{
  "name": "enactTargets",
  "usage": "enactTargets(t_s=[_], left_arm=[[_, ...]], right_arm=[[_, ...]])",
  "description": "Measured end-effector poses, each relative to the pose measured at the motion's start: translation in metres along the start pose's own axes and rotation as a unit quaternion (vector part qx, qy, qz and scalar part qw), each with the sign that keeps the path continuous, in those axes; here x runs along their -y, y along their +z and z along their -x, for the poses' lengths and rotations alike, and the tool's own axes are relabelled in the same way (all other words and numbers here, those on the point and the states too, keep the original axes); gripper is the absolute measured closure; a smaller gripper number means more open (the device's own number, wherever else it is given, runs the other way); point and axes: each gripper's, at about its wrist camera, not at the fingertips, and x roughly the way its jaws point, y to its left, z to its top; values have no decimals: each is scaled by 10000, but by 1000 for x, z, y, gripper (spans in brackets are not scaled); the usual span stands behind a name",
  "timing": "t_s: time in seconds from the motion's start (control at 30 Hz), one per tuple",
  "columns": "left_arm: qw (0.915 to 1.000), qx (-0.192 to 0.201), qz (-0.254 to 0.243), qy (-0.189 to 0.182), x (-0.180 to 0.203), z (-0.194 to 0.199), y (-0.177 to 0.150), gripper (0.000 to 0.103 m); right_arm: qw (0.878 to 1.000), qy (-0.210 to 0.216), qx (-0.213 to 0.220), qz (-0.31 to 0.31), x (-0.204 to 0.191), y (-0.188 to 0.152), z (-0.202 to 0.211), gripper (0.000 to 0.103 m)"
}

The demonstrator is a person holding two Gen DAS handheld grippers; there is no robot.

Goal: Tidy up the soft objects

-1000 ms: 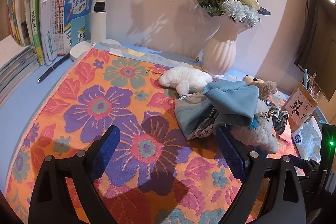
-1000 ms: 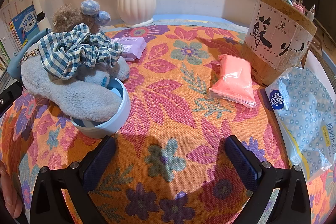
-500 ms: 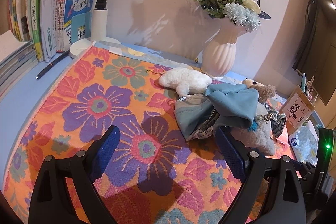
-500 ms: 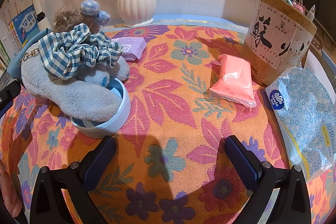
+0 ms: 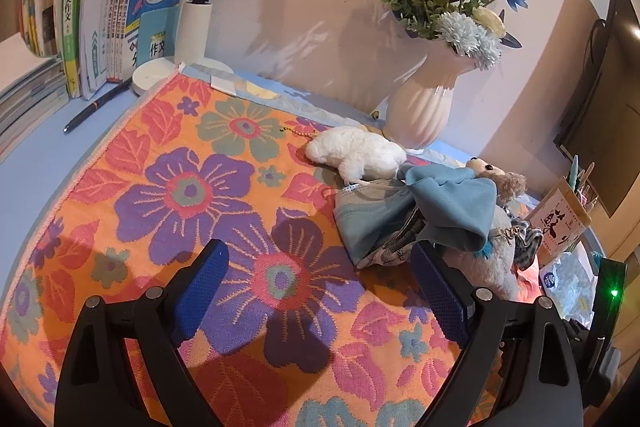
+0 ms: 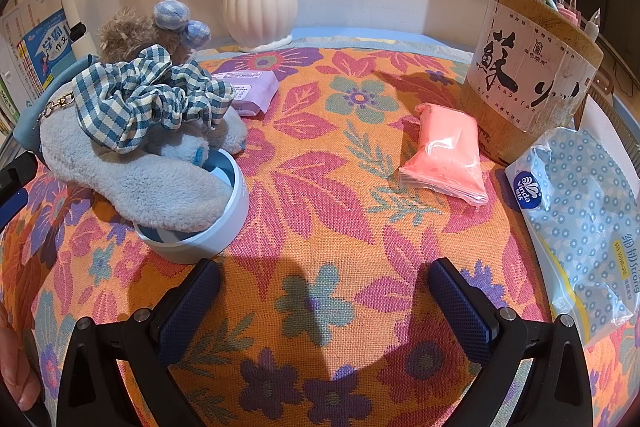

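Presently both tools are hovering over the floral cloth with nothing between their pads. The left gripper is standing wide, and the right gripper is likewise spread and empty. Soft things are lying heaped at about two o'clock in the left view: a white plush, a blue cloth draped over a pouch, and a teddy behind. In the right view the same heap is sitting at ten o'clock, where a checked scrunchie is resting on a grey plush slipper whose toe is overhanging a round blue tub. A pink packet is lying at one o'clock, just beside a wooden pen holder.

Judged as the step in hand, one item is being singled out; the top layer is best lifted first, pinching fabric squarely so that nothing beneath is dragging along.

Compared with a second ago, the left view is rolling slightly, so the books are sitting higher; the right view is showing no change.
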Motion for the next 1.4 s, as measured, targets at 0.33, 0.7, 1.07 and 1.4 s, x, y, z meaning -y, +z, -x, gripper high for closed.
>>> enactTargets(t_s=[0.33, 0.7, 1.07, 1.4], left_arm=[[10000, 59, 1, -71, 0, 2, 1, 11], [9981, -27, 46, -617, 2, 23, 5, 12], [9781, -1032, 348, -1775, 36, -13, 45, 28], [9756, -1062, 286, -1901, 34, -28, 41, 91]], right_arm=[[10000, 2, 2, 1, 0, 1, -2, 0], [9995, 203, -217, 45, -1, -12, 12, 0], [9934, 950, 640, 5, 16, 32, 84, 1], [9604, 2783, 16, 100, -27, 103, 23, 26]])
